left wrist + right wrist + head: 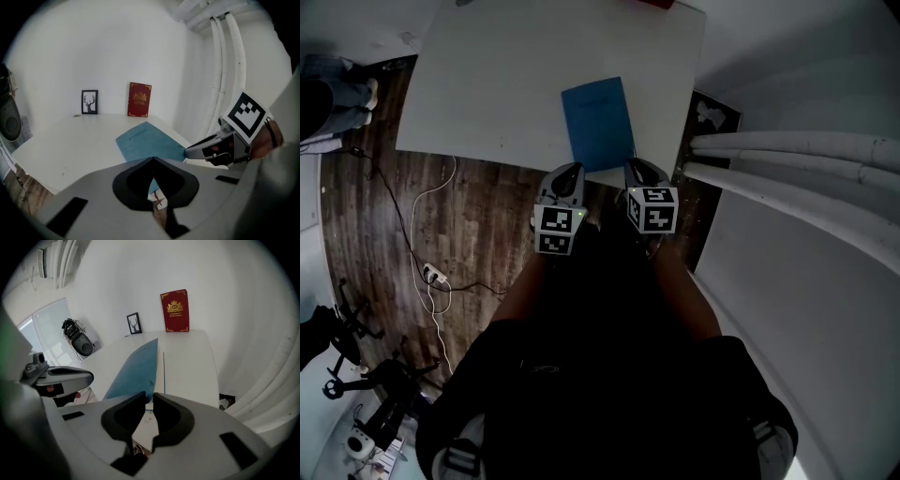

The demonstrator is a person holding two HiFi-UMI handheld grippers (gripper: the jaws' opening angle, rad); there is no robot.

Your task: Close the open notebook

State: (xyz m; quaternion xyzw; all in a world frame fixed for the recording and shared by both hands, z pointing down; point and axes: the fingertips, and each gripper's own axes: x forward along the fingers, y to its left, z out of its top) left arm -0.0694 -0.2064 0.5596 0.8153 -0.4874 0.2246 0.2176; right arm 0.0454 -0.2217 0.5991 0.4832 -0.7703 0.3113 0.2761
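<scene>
Nothing fancy around here: a plain white bench point(487, 84) on a dark wood-plank floor point(497, 234). At the far end of the bench a red book with gold print point(139, 99) stands upright against the wall. Just to its left is a small black frame with an antler silhouette point(89, 101), propped up too. A few fat white pipes point(806, 155) run along the wall on the right side. Down on the floor there's a white power strip point(436, 275), plus some black tripod-ish gear point(366, 384) in the lower left corner. Someone's legs point(333, 98) poke in at the far left edge.
</scene>
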